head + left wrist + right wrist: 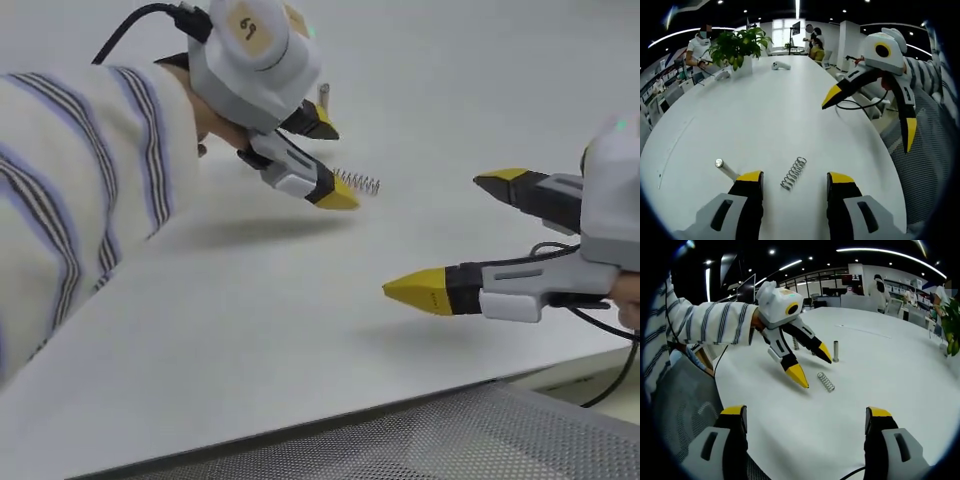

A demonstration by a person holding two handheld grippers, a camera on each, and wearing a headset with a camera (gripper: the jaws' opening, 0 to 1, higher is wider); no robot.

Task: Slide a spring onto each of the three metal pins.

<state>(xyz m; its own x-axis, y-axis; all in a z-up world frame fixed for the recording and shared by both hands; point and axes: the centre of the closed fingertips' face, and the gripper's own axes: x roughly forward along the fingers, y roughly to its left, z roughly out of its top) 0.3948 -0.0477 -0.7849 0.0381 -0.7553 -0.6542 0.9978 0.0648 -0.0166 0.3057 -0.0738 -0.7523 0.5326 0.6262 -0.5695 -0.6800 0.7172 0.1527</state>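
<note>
Left gripper view: my left fingers (750,179) spread, aimed at the spring (793,173) lying loose on worktop (765,110), likely to pinch it; right fingers (733,416) spread, waiting.

The head view looks forward and down from above the near edge of the desk (300,330), close to its top. The left gripper view sits low behind the left tool (795,176), just above the desk, facing along it toward a far plant (737,45), with the spring (793,173) right in front. The right gripper view rides low behind the right tool (806,411) and faces across the desk at the left tool. All three views share the spring, one pin (835,351) and the desk around them. Each gripper view takes in the other tool.
</note>
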